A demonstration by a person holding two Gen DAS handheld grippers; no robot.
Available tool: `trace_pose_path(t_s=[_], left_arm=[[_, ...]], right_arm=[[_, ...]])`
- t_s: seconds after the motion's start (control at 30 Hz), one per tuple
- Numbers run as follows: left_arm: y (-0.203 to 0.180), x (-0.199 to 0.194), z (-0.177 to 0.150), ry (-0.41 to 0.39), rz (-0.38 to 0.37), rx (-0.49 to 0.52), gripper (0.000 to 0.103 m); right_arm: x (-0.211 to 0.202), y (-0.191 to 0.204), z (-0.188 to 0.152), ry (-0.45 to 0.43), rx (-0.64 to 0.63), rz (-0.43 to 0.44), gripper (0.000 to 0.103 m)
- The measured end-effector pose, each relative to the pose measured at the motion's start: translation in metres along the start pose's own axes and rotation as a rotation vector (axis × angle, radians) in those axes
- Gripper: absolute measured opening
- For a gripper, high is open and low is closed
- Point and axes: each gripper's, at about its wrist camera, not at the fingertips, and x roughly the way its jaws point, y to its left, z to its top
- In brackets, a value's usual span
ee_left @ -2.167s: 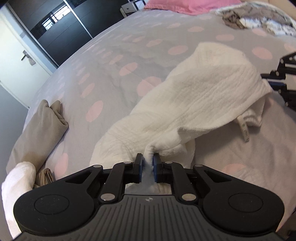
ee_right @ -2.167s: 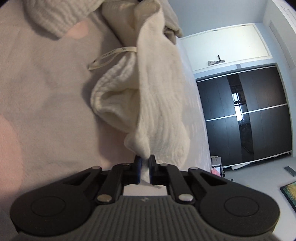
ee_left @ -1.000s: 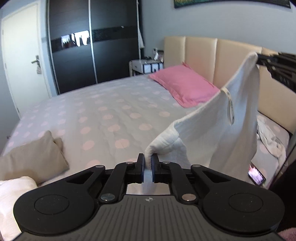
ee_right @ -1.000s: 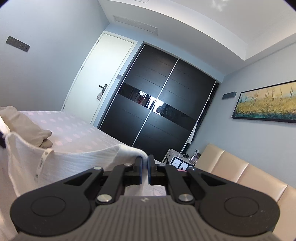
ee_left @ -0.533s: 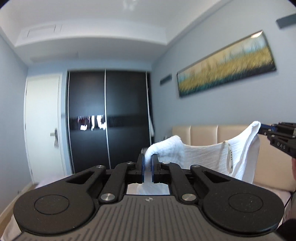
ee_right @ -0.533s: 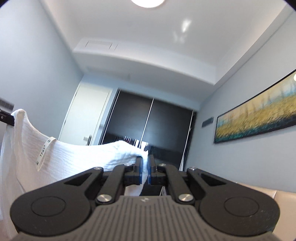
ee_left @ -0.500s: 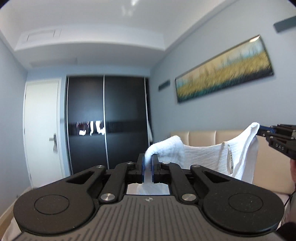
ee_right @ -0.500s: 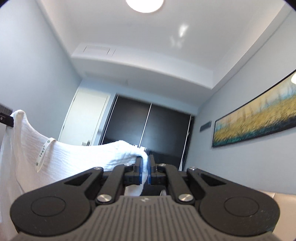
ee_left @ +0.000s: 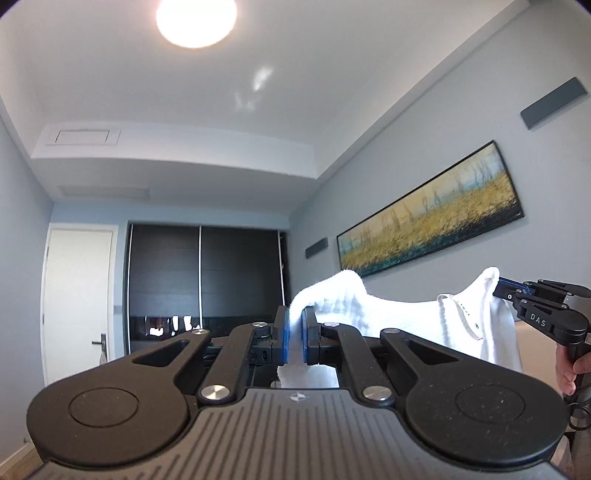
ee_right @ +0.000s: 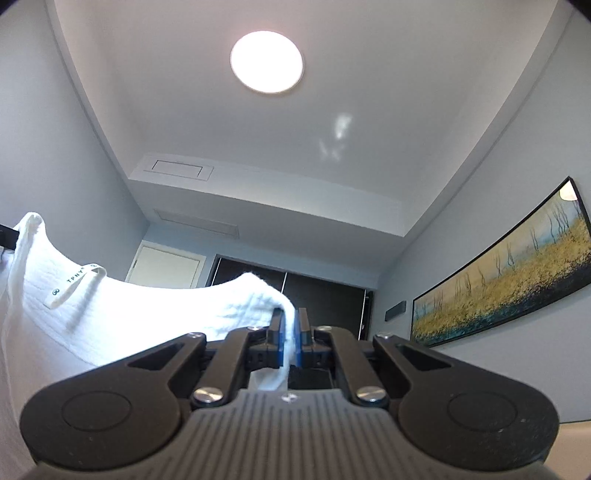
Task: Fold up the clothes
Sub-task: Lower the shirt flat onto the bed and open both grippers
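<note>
Left wrist view takes in most of a bedroom from a raised, upward-tilted angle: a pale ceiling (ee_left: 295, 92) with a round lit lamp (ee_left: 195, 22), grey walls, a dark sliding wardrobe (ee_left: 201, 284) beside a white door (ee_left: 79, 302), and a long landscape painting (ee_left: 432, 214) on the right-hand wall. Stretched across the lower middle of both views is the white garment (ee_left: 399, 317), a textured cloth held up in the air between the two tools, its top edge sagging in a shallow curve from one pinched corner to the other. The left hand-held gripper (ee_left: 293, 334) is clamped narrow on one corner, the fabric bunched over and between its blue pads. The right hand-held gripper (ee_right: 289, 339) is likewise closed tight on the opposite corner, with cloth spilling out to the left of its fingers. In the left wrist view a person's hand (ee_left: 570, 369) shows at the right edge, apparently around the other tool's handle, though the frame cuts it off. A small sewn loop label (ee_right: 75, 286) with printed letters hangs from the garment's upper edge.
</note>
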Motion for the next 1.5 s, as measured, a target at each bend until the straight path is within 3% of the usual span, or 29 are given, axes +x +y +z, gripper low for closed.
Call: trace_pose_path(t_s=[0.3, 0.73, 1.1, 1.37, 1.47, 1.5], left_arm=[[0.03, 0.1, -0.073, 0.285, 0.101, -0.009, 0.005], [0.085, 0.265, -0.254, 0.702, 0.201, 0.012, 0.005], [0.118, 0.371, -0.395, 0.922, 0.235, 0.015, 0.005], [0.135, 0.414, -0.493, 1.084, 0.234, 0.009, 0.006], [0.14, 0.423, -0.521, 1.146, 0.214, -0.028, 0.012], [0.141, 0.424, -0.528, 1.166, 0.213, -0.036, 0.013]], right_arm=[[0.105, 0.024, -0.101, 0.271, 0.021, 0.048, 0.006], [0.247, 0.078, -0.315, 0.694, -0.058, 0.07, 0.006], [0.322, 0.114, -0.489, 0.911, -0.083, 0.07, 0.007], [0.362, 0.144, -0.603, 1.072, -0.091, 0.104, 0.008], [0.364, 0.149, -0.63, 1.121, -0.089, 0.103, 0.018], [0.364, 0.148, -0.633, 1.127, -0.086, 0.098, 0.034]])
